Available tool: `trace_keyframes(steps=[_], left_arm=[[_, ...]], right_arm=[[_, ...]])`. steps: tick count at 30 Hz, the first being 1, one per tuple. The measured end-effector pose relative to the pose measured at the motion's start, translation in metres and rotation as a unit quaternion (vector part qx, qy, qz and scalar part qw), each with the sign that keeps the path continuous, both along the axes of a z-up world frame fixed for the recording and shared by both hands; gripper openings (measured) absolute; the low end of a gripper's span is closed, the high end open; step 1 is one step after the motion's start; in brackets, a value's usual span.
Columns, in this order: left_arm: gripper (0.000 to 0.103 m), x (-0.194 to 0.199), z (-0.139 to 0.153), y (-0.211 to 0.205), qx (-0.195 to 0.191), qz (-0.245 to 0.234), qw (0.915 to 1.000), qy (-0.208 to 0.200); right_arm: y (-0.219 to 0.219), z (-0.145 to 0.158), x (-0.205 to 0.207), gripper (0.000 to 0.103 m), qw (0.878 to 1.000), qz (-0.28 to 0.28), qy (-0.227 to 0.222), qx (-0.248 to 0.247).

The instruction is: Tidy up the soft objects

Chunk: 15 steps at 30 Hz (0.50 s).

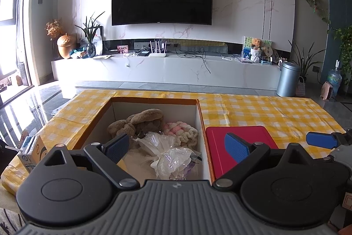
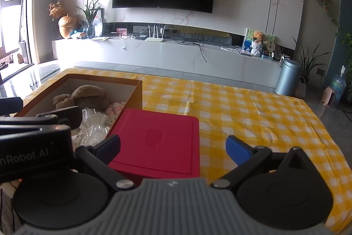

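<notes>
The left gripper (image 1: 177,147) hangs wide and empty over the open box (image 1: 154,100) near the tablecloth's (image 2: 253,111) left edge, which holds a brown plush (image 1: 140,122), pink-white yarn (image 1: 180,130) and plastic-wrapped bundles (image 1: 169,153). The right gripper (image 2: 173,147), also wide and empty, hovers over the red lid (image 2: 158,140) beside the box.

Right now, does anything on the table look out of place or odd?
Nothing looks spilled or damaged. The soft things, a brown plush toy, pink-and-white yarn and clear plastic bags, lie inside the open box. Its red lid lies flat beside it, off the box. A milk carton stands at the table's left edge.
</notes>
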<state>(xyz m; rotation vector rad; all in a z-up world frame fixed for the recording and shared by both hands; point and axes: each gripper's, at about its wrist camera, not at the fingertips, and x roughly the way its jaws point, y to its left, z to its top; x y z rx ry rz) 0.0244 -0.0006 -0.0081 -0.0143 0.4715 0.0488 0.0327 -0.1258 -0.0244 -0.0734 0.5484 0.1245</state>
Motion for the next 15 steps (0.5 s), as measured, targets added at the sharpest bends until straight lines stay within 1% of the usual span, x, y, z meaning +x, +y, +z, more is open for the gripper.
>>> trace_keyframes(steps=[8, 12, 15], left_arm=[[0.103, 0.0006, -0.0023, 0.0010, 0.001, 0.000, 1.0000, 0.003], [0.103, 0.0023, -0.0044, 0.0045, -0.016, -0.001, 0.9998, 0.009], [0.103, 0.0017, -0.0042, 0.0048, -0.014, -0.002, 0.9999, 0.008]], right_arm=[[0.0000, -0.0003, 0.0006, 0.100, 1.000, 0.000, 0.001, 0.000], [-0.0008, -0.0007, 0.0006, 0.100, 1.000, 0.001, 0.001, 0.004], [-0.0006, -0.0005, 0.0004, 0.100, 1.000, 0.001, 0.002, 0.004]])
